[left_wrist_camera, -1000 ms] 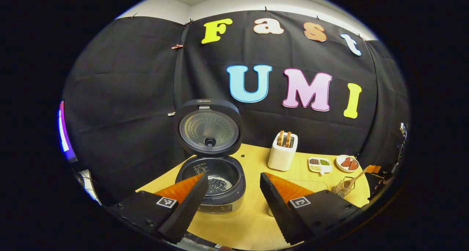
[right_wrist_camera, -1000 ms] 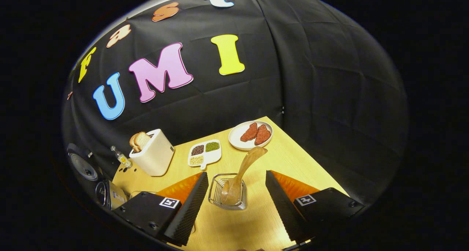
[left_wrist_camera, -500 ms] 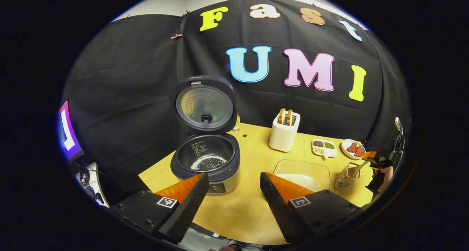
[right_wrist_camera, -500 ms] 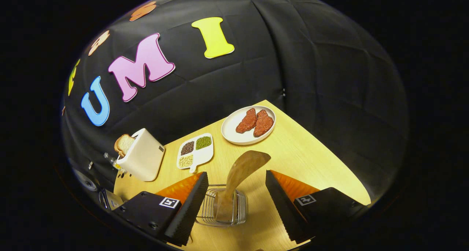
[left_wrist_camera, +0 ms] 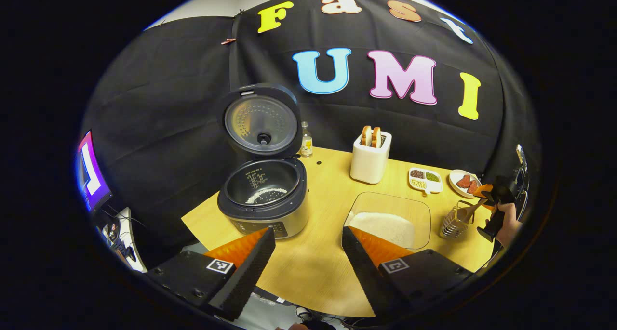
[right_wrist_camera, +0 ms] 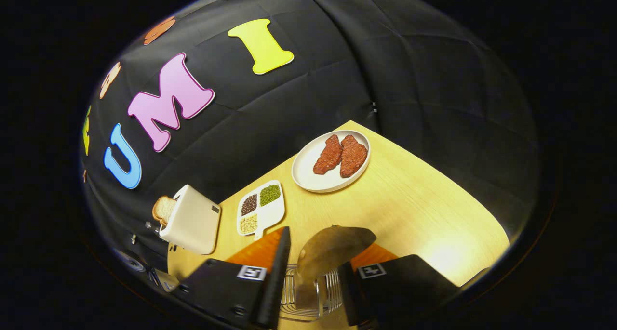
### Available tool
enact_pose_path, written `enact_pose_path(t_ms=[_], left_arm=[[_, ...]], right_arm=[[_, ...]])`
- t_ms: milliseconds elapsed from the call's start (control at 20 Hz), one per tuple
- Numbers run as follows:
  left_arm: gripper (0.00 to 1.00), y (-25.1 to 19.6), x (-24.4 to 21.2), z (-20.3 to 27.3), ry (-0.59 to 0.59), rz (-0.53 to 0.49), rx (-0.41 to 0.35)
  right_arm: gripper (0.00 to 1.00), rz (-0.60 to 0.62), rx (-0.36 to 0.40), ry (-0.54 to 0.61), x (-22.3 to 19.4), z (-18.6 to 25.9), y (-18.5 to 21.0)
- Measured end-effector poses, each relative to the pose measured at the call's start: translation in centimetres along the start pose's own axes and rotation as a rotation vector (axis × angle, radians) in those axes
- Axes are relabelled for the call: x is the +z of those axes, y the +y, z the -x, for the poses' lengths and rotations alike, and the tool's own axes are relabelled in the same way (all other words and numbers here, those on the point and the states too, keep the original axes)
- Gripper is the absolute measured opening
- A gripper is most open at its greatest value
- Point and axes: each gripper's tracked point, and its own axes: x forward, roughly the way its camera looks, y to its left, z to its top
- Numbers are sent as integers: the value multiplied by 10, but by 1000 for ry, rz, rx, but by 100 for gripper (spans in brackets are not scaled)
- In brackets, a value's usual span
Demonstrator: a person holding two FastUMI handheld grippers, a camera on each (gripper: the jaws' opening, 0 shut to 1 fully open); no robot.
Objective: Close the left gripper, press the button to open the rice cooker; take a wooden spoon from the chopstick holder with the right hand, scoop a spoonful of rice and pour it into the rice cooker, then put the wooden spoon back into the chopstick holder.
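The rice cooker [left_wrist_camera: 262,197] stands open, its lid [left_wrist_camera: 260,123] upright and a little rice in the pot. My left gripper [left_wrist_camera: 308,253] hangs open and empty over the table's near edge, well back from the cooker. A wire chopstick holder [left_wrist_camera: 453,221] holds the wooden spoon [left_wrist_camera: 475,208], with the right gripper [left_wrist_camera: 489,195] and a hand [left_wrist_camera: 506,226] just above it. In the right gripper view, my right gripper [right_wrist_camera: 315,253] straddles the spoon [right_wrist_camera: 332,245] above the holder [right_wrist_camera: 308,296]. Its fingers stand narrowed around the spoon, with a thin gap on the left side.
A clear tub of rice [left_wrist_camera: 390,221] sits between cooker and holder. Toaster with bread [left_wrist_camera: 370,156], a divided bean dish [right_wrist_camera: 260,207], a plate of meat [right_wrist_camera: 332,159] and a small bottle [left_wrist_camera: 305,139] line the back. The table edge runs right of the plate.
My left gripper drew back and rose, bringing the rice tub and the whole table into view. My right gripper dropped over the spoon and its fingers drew closer together around it.
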Motion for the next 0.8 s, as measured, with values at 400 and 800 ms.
enact_pose_path(t_ms=[400, 800], left_arm=[[96, -22, -6, 10, -9, -2, -49], [96, 3, 6, 11, -77, 23, -93]], right_arm=[[22, -45, 61, 1, 10, 20, 21], [21, 6, 93, -95, 39, 70, 62]])
